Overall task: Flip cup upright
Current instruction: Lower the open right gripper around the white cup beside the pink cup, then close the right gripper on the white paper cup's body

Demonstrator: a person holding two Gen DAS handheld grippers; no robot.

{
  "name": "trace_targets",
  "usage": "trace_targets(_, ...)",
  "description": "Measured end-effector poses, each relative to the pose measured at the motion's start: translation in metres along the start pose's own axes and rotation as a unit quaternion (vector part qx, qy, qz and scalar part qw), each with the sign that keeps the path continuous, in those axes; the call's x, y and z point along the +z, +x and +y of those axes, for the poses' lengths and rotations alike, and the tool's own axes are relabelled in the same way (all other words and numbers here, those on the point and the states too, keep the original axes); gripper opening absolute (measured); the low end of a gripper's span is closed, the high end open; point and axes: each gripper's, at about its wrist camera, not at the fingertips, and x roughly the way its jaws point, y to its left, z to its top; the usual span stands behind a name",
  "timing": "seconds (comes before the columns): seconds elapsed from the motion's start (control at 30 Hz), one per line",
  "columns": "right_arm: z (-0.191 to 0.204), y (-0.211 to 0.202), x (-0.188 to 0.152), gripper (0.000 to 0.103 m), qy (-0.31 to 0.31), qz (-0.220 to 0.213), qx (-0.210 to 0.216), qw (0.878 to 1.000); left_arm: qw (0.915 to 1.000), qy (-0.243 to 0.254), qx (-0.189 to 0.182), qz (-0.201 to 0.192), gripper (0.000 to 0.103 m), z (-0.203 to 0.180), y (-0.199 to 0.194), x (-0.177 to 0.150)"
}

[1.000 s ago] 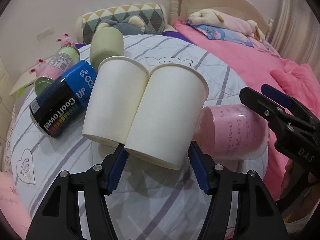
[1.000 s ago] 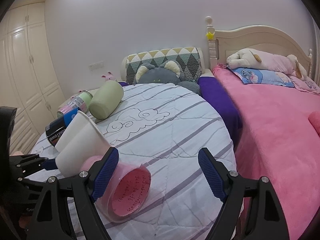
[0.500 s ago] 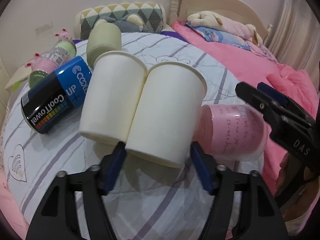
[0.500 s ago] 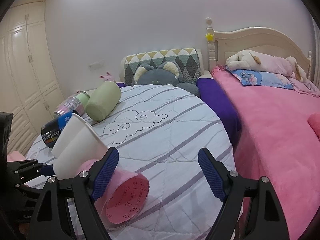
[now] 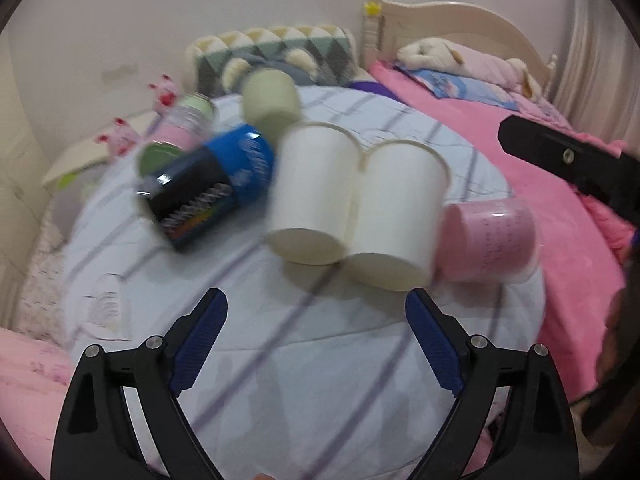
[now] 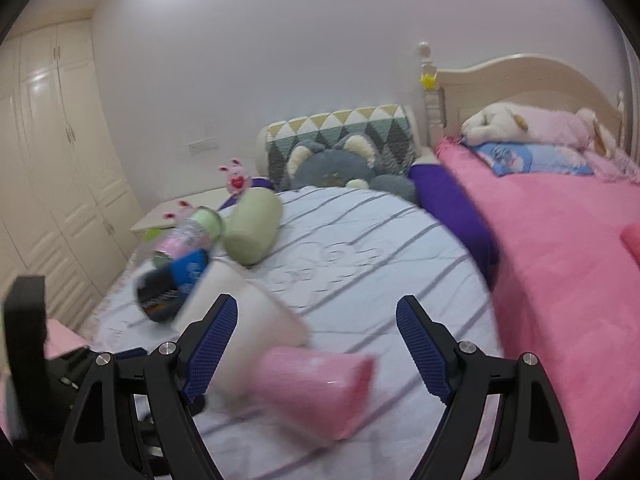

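Two white paper cups (image 5: 394, 220) (image 5: 314, 196) lie on their sides, side by side, on the striped round cushion (image 5: 320, 360). A pink cup (image 5: 486, 240) lies on its side right of them. My left gripper (image 5: 316, 344) is open and empty, a little short of the white cups. My right gripper (image 6: 316, 344) is open and empty, above the pink cup (image 6: 312, 384) and a white cup (image 6: 256, 328). Both views are blurred by motion.
A blue-and-black can (image 5: 208, 192), a green cup (image 5: 272, 104) and a clear bottle (image 5: 184, 124) lie on the cushion's far left. A pink bed (image 6: 560, 264) with plush toys runs along the right. Wardrobes (image 6: 48, 160) stand at the left.
My left gripper has opened, let go of the white cup and pulled back from it. The right gripper has shifted so the pink cup sits lower between its fingers.
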Motion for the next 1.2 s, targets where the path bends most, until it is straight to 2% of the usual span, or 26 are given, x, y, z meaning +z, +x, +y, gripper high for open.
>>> trace_targets(0.17, 0.019, 0.011, 0.002, 0.083, 0.058, 0.044, 0.039, 0.997, 0.9995, -0.001, 0.021, -0.023, 0.095, 0.016, -0.012, -0.003)
trace_targets(0.27, 0.029, 0.022, 0.003, 0.083, 0.082, 0.067, 0.025, 0.994, 0.9986, 0.002, 0.035, -0.040, 0.095, 0.027, -0.017, -0.001)
trace_targets(0.43, 0.035, 0.037, 0.003, 0.083, 0.113, 0.092, -0.003, 0.989, 0.9986, -0.008, 0.020, -0.048, 0.095, 0.045, -0.015, 0.006)
trace_targets(0.57, 0.036, 0.051, 0.005, 0.083, 0.123, 0.114, -0.027, 0.985, 0.9987, 0.003, 0.014, -0.050, 0.095, 0.045, -0.010, 0.009)
trace_targets(0.8, 0.034, 0.075, 0.006, 0.083, 0.122, 0.151, -0.061, 0.979, 0.9990, 0.013, -0.014, -0.040, 0.095, 0.038, 0.003, 0.011)
trace_targets(1.2, 0.029, 0.099, 0.010, 0.083, 0.085, 0.175, -0.096, 0.976, 0.9994, 0.008, -0.022, -0.027, 0.095, 0.031, 0.021, 0.016)
